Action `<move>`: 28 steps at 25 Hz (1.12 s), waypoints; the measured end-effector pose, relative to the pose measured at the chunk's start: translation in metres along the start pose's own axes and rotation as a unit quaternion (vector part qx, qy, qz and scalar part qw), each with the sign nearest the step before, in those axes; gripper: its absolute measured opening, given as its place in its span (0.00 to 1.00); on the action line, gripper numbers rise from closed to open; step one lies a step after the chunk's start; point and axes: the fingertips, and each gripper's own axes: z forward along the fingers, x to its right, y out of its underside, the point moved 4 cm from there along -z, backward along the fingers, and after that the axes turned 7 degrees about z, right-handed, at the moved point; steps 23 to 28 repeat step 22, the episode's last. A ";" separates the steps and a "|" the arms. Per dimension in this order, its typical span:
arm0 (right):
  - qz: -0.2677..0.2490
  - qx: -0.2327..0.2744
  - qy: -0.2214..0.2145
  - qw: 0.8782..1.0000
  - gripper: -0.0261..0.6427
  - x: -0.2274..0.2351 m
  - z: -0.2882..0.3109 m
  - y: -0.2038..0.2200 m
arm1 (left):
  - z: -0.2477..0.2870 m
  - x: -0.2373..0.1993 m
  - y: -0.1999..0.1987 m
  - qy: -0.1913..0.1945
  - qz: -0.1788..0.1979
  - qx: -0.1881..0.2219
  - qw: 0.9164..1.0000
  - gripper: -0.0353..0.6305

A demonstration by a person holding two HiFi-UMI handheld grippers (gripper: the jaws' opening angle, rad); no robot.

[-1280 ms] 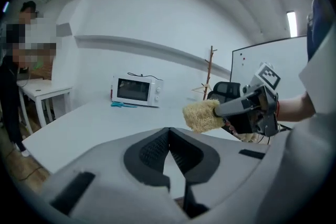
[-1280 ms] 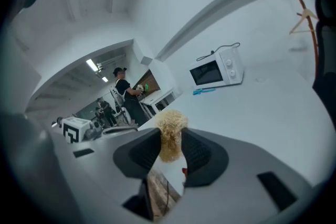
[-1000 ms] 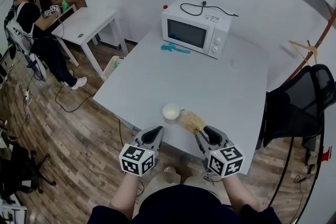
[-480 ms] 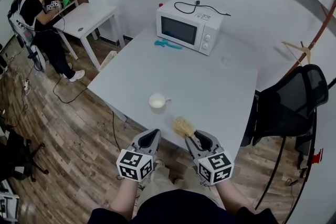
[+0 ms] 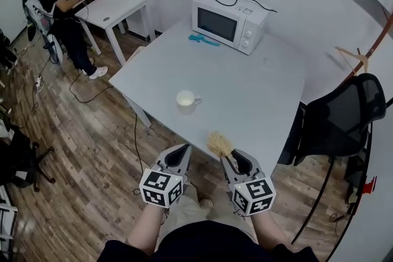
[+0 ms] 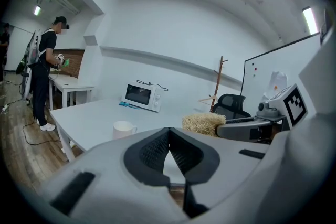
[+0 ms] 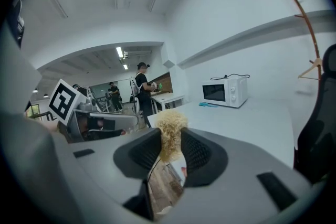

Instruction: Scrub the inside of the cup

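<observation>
Right gripper view: right gripper [image 7: 171,152] pinches the scrubber [image 7: 170,126], its fibrous tuft poking past the tips. Beside it, left gripper [image 6: 168,139] is pressed together, with nothing in it. Both sit at the near edge of the table [image 5: 264,101]. The cup [image 5: 186,99] stands upright farther in, left of both, well apart. Likely ceramic: rigid, slick, chippable. I'd grab the handle or rim wall.

Right gripper [image 5: 229,159] holds a scrubber [image 5: 219,143]; cup [image 5: 186,99] stands well apart.
</observation>
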 end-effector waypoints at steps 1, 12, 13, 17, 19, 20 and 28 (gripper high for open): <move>0.000 0.001 0.000 1.000 0.23 -0.001 -0.003 0.001 | -0.002 0.003 0.001 -0.001 0.000 0.001 1.000 0.08; -0.008 0.016 -0.004 1.000 0.22 -0.009 -0.024 0.004 | -0.021 0.021 0.003 -0.005 0.004 0.009 1.000 0.08; -0.009 0.017 -0.004 1.000 0.22 -0.009 -0.025 0.004 | -0.022 0.022 0.004 -0.006 0.003 0.010 1.000 0.08; -0.012 0.017 -0.007 1.000 0.22 -0.008 -0.031 0.007 | -0.027 0.028 0.007 -0.008 -0.002 0.014 1.000 0.08; -0.011 0.017 -0.010 1.000 0.22 -0.007 -0.033 0.007 | -0.027 0.031 0.007 -0.009 -0.001 0.015 1.000 0.08; -0.011 0.017 -0.011 1.000 0.22 -0.007 -0.034 0.008 | -0.027 0.033 0.008 -0.009 -0.001 0.015 1.000 0.08; -0.011 0.017 -0.012 1.000 0.22 -0.007 -0.035 0.008 | -0.028 0.035 0.008 -0.008 0.000 0.016 1.000 0.08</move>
